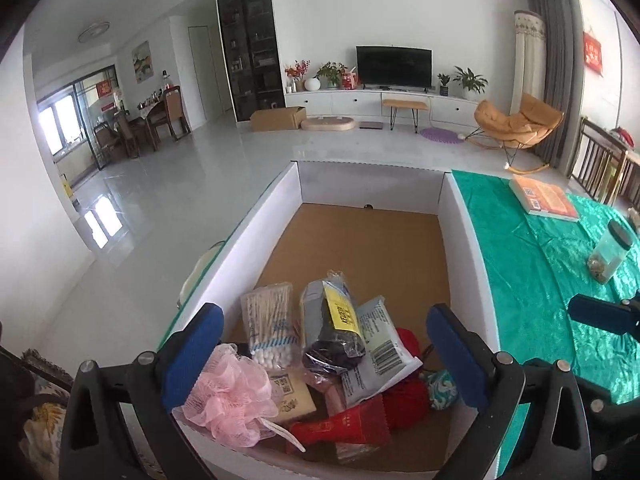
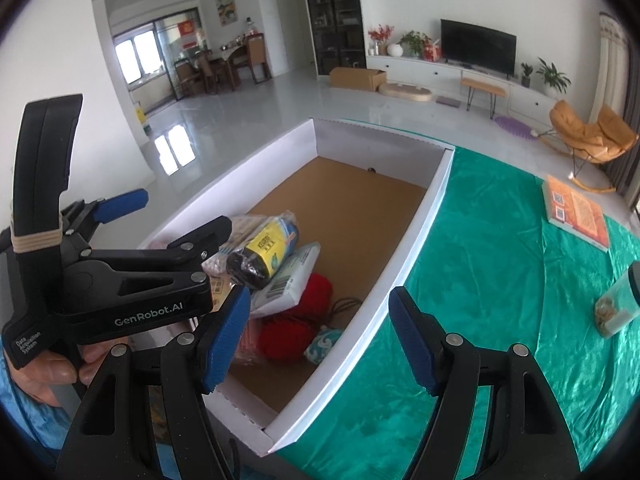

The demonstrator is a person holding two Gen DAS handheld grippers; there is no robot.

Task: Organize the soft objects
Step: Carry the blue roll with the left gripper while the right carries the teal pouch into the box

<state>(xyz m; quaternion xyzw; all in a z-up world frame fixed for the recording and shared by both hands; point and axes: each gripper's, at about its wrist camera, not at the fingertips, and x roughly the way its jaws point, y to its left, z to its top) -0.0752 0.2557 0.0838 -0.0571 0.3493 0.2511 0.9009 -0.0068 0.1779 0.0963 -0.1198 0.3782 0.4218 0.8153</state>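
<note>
A white box [image 1: 460, 240] with a brown cardboard floor holds a pile at its near end. In the pile are a pink mesh pouf [image 1: 228, 396], a cotton swab pack [image 1: 272, 328], a dark roll with a yellow label [image 1: 332, 328], a grey packet [image 1: 380, 356], red yarn [image 1: 408, 392] and a red pouch [image 1: 344, 428]. My left gripper [image 1: 324, 356] hangs open over the pile with nothing between its blue pads. My right gripper [image 2: 320, 340] stands open and empty above the box's right wall [image 2: 424, 216]. The left gripper [image 2: 168, 216] shows at the left of the right wrist view.
The box sits on a table with a green cloth [image 2: 500, 280]. On the cloth lie an orange book [image 2: 576, 212] and a clear jar with a dark lid [image 2: 616, 308]. The box's far half shows bare cardboard [image 1: 360, 240]. A hand [image 2: 48, 364] grips the left tool.
</note>
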